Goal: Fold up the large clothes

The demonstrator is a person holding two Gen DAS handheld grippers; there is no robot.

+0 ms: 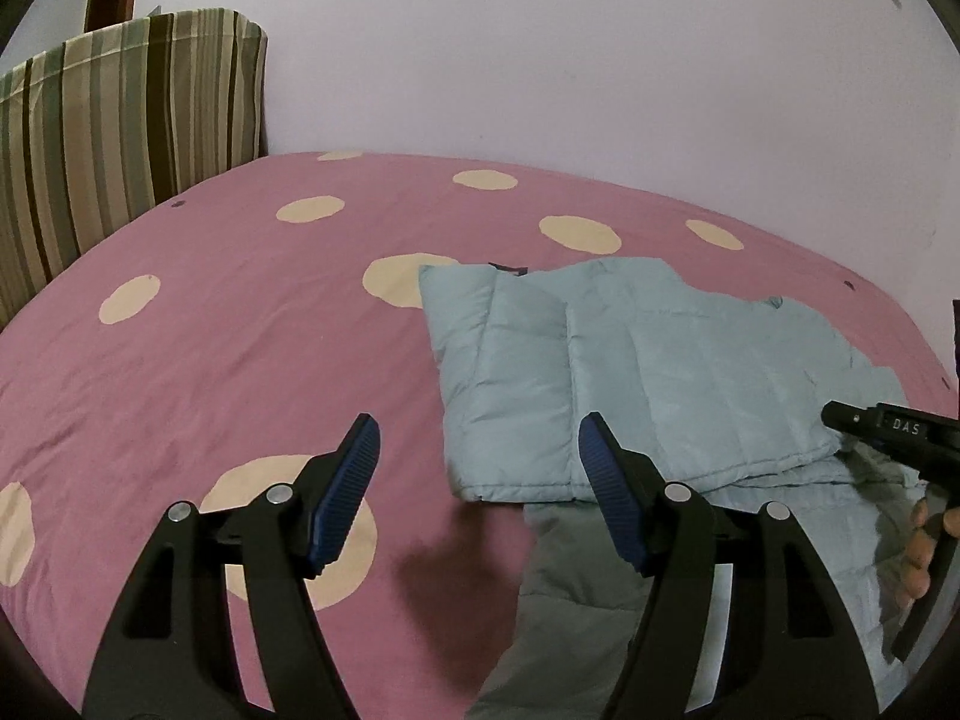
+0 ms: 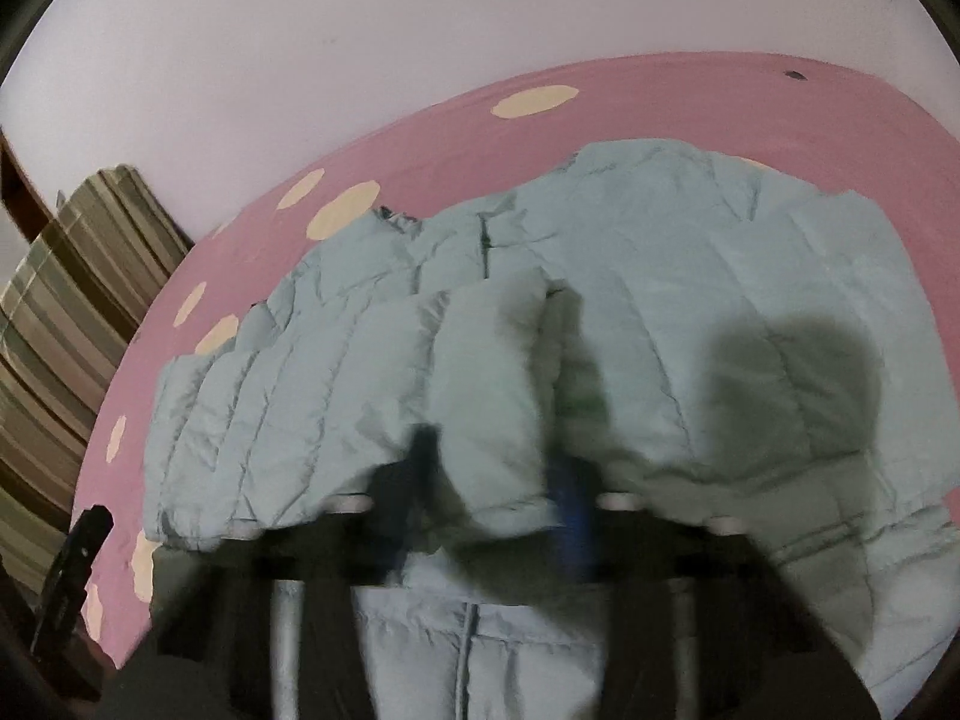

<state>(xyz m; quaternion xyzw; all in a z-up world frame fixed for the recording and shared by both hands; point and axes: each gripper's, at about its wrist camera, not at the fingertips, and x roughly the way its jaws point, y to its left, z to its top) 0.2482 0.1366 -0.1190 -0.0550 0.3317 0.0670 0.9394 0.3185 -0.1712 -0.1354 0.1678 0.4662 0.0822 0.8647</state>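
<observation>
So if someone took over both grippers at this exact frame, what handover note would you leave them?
Left gripper: open, holding nothing, above the bedspread beside the jacket's near-left corner.
Right gripper: closed on a bunched fold of the light blue puffer jacket; that view is blurred, so check the grip.
Jacket: lying on the pink dotted bedspread, one quilted panel already folded over the body. Striped pillow at the bed's far left, not involved.
Done: the first fold, by the look of it.
Left: carry the pinched section across, lay it flat, then likely fold again and smooth.
</observation>
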